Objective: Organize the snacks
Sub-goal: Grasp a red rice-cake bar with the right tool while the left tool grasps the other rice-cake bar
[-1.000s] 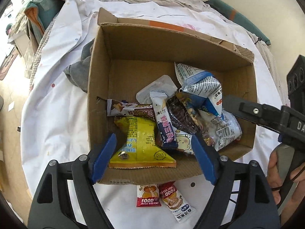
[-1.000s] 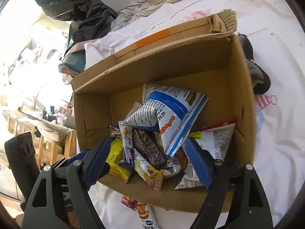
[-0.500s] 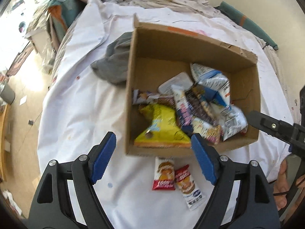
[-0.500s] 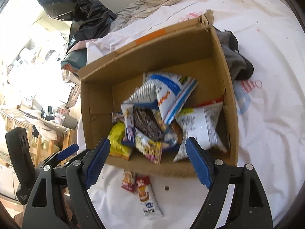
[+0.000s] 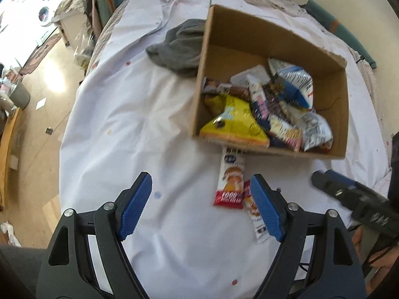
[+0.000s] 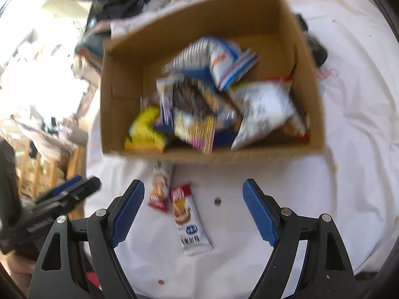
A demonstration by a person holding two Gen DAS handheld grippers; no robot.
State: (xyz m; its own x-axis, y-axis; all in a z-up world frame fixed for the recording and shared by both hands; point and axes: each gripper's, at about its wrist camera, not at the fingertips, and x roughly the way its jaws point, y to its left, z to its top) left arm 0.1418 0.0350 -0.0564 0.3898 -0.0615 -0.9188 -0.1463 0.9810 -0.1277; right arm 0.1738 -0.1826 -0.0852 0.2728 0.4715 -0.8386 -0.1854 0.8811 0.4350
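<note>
Snacks fill a cardboard box point(image 5: 271, 39) on a bed point(image 5: 129, 114) under a white sheet: a yellow bag point(image 5: 234, 119), a blue-and-white bag point(image 6: 224, 59), a silver bag point(image 6: 261, 109). Two red-and-white snack bars point(image 6: 185, 214) lie side by side on the sheet just outside the box's near wall. Left hand-held gripper point(image 5: 200, 205) and right hand-held gripper point(image 6: 193, 210) both hover with jaws spread, gripping nothing.

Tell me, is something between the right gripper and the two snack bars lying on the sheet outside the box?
Nothing visible. The right gripper is open above the white sheet, and both snack bars lie uncovered before the cardboard box.
</note>
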